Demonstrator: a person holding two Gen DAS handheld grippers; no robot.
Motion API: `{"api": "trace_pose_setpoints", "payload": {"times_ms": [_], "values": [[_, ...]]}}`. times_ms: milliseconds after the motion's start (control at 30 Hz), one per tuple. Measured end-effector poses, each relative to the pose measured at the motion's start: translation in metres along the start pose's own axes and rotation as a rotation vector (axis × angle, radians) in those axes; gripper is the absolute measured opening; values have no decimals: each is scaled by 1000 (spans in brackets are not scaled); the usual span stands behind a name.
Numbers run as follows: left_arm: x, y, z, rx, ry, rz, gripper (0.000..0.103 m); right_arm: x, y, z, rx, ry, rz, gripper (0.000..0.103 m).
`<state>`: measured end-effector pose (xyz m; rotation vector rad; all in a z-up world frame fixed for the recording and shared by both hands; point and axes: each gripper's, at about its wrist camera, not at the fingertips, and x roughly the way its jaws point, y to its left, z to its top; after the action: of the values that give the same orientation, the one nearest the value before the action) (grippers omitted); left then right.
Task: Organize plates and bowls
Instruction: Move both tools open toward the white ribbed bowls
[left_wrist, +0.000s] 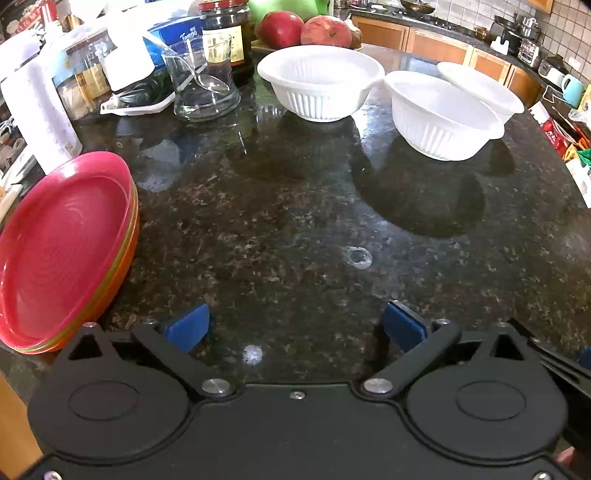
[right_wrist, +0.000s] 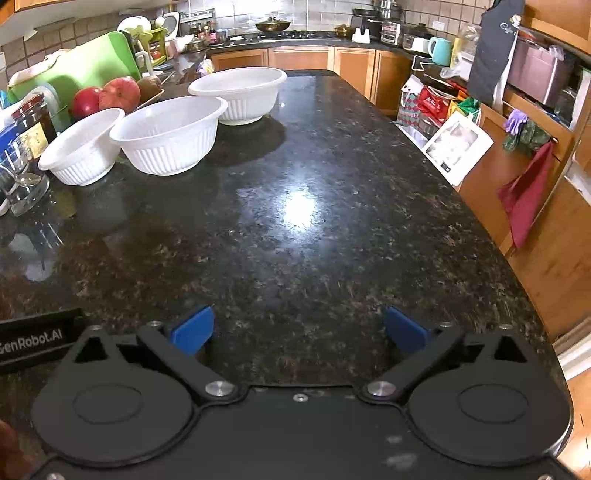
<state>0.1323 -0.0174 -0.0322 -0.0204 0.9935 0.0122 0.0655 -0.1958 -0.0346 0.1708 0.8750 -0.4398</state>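
step: plates look stacked (left_wrist: 62, 251), three white bowls (right_wrist: 168, 138) loose | left gripper (left_wrist: 295, 326), right gripper (right_wrist: 299, 328) jaws wide, empty | next: probably nest bowls

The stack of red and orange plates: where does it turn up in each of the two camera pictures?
Left wrist view: the stack of plates sits at the left edge, on the dark stone counter, left of the open left gripper.
Right wrist view: not in the picture.
Shared landmark: the middle white bowl, upper right in the left view, upper left in the right view.
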Motion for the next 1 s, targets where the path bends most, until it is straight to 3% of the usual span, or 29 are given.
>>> {"api": "trace_pose_setpoints", "payload": {"times_ms": [367,567,1000], "values": [[3,5,1,15,-35,-26,100,2,1,4,11,0,-14,103],[6,4,3,37,-48,-21,102,6,3,4,22,-44,-25,103],[12,4,16,113,9,-63,103,11,-5,16,-68,-4,52,103]]}}
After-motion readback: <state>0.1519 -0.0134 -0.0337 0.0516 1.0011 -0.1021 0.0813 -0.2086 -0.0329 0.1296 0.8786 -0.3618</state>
